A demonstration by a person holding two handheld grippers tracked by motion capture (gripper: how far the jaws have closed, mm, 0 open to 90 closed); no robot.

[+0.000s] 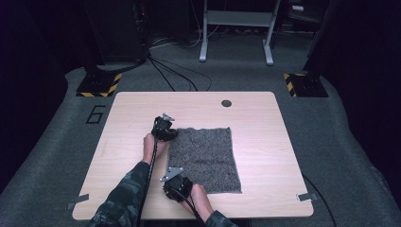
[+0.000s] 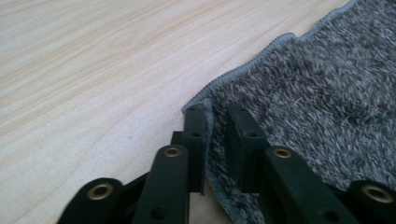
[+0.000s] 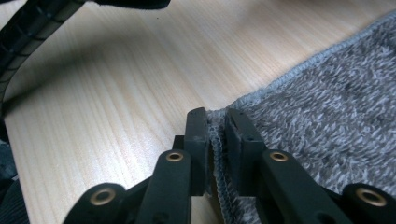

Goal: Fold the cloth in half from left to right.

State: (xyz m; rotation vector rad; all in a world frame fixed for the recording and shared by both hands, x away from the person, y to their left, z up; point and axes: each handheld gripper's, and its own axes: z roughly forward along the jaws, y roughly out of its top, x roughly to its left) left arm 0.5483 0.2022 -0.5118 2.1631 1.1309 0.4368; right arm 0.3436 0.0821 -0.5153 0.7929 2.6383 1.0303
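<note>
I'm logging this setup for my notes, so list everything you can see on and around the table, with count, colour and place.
towel: one, grey, spread flat on the middle of the table, its left edge gripped at both corners
table: one, light wood, centre of the high view
cable hole: one, dark, near the table's far edge
floor bases: two, black with yellow-black stripes, beyond the table's far corners
floor cables: several, black, on the grey carpet behind the table
metal frame: one, pale grey, far back
left gripper: one, black, shut on the towel's far left corner
right gripper: one, black, shut on the towel's near left corner
forearms: two, camouflage sleeves, from the bottom edge
</note>
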